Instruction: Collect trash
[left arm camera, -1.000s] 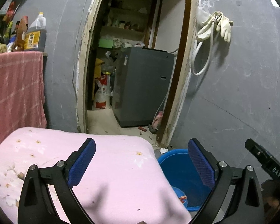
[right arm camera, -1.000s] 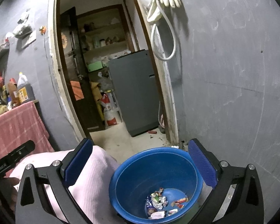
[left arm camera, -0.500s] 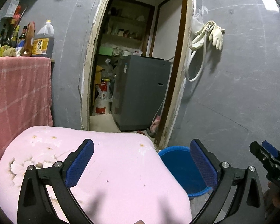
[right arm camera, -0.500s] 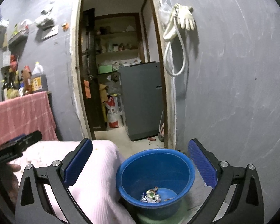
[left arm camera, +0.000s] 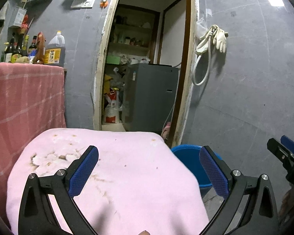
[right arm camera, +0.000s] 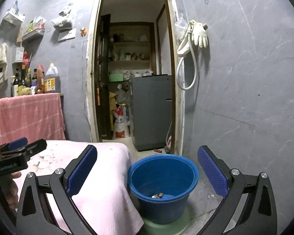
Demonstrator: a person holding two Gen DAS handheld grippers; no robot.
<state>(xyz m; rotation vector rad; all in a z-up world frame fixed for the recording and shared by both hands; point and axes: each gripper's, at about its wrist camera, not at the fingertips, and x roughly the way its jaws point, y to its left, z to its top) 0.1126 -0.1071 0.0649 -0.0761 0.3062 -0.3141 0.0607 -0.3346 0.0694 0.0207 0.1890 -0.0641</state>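
A round blue plastic bucket (right arm camera: 162, 188) is standing on the floor just right of the pink cloth-covered table (right arm camera: 107, 176), holding small crumpled wrappers (right arm camera: 157, 195), the open doorway (right arm camera: 133, 78) lying behind.

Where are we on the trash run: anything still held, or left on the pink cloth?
Done: some wrappers lie at the bottom of the blue bucket. In hand: nothing; the left gripper and right gripper are both open and empty. Left: no loose trash shows on the pink cloth, only stains; its near edge is hidden.

Upright blue bucket (right arm camera: 162, 178), few scraps of trash (right arm camera: 157, 195) inside.
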